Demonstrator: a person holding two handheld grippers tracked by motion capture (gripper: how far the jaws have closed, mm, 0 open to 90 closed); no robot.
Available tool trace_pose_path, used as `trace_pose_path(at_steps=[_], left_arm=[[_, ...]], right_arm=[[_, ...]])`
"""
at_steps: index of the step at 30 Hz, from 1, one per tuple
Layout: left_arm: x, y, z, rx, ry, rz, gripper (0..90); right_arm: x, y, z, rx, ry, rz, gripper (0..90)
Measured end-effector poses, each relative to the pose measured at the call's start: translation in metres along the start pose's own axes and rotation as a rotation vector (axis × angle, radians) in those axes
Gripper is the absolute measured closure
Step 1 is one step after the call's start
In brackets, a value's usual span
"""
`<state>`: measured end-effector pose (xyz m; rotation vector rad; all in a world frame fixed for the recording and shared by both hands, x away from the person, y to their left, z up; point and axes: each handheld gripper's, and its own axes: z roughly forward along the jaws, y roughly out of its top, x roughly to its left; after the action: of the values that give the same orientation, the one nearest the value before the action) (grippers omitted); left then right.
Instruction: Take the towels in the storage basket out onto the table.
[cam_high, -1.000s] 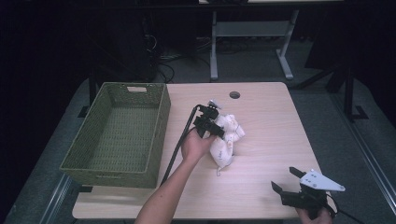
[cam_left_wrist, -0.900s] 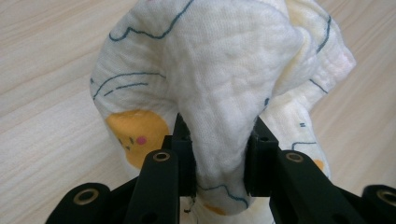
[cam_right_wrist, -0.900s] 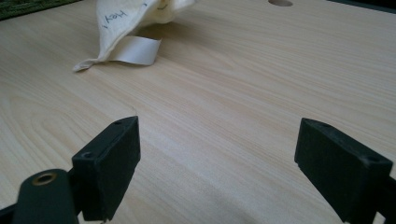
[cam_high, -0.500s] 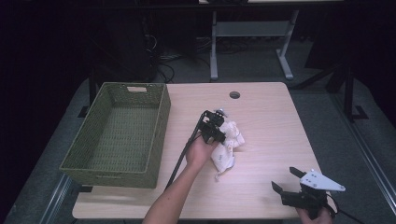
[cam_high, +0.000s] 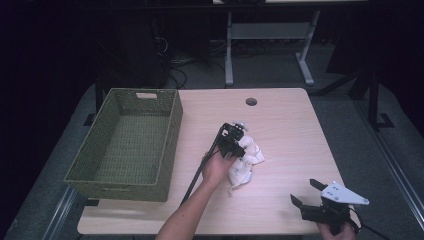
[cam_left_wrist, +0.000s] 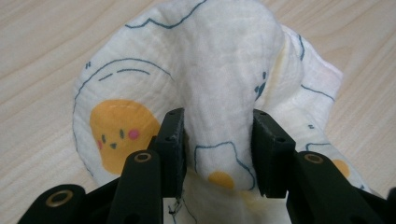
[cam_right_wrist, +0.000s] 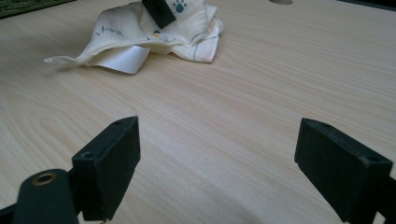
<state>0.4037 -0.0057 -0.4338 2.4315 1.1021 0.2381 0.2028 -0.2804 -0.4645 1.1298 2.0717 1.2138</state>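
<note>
A white muslin cloth (cam_high: 248, 161) printed with yellow faces and blue outlines lies bunched on the wooden table (cam_high: 280, 125) near its middle. My left gripper (cam_high: 239, 145) points down onto it. In the left gripper view a puffed fold of the cloth (cam_left_wrist: 210, 70) stands between the jaws of my left gripper (cam_left_wrist: 217, 149). They have just been opening and sit loosely at its sides. My right gripper (cam_high: 301, 191) hovers open over the table's near right corner. In the right gripper view my right gripper (cam_right_wrist: 233, 163) has nothing in it, and the cloth (cam_right_wrist: 196, 35) lies farther off.
A green woven basket (cam_high: 172, 135) stands on the left part of the table. A round cable hole (cam_high: 251, 101) sits near the far edge. Bare wood lies between the cloth and my right gripper. Desk legs and cables stand on the dark floor beyond.
My left hand has come down and nearer with the cloth, which now rests lower on the table. The jaws have spread apart. My right gripper has stayed put.
</note>
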Motion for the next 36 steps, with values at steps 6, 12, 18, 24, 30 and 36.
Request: trace_pose_path(at_steps=[6,12,18,24,30,36], left_arm=[[0.005,-0.002,-0.003,-0.032,-0.030,-0.017,53.7],[0.010,-0.004,-0.011,-0.088,-0.045,-0.024,41.4],[0.009,-0.004,-0.016,-0.121,-0.046,-0.027,35.1],[0.010,-0.007,-0.022,-0.154,-0.066,-0.031,33.1],[0.010,-0.015,-0.027,-0.176,-0.077,-0.026,32.1],[0.014,-0.022,-0.037,-0.205,-0.095,-0.036,28.7]], right_arm=[[-0.001,0.000,0.000,0.000,0.002,0.004,13.9],[-0.002,-0.001,0.001,0.004,0.001,0.007,13.8],[-0.001,-0.001,0.002,0.008,0.000,0.006,13.8],[-0.002,-0.001,0.002,0.008,-0.001,0.015,13.8],[-0.002,-0.001,0.003,0.016,-0.004,0.006,13.8],[0.000,-0.001,0.003,0.017,-0.007,0.005,13.8]])
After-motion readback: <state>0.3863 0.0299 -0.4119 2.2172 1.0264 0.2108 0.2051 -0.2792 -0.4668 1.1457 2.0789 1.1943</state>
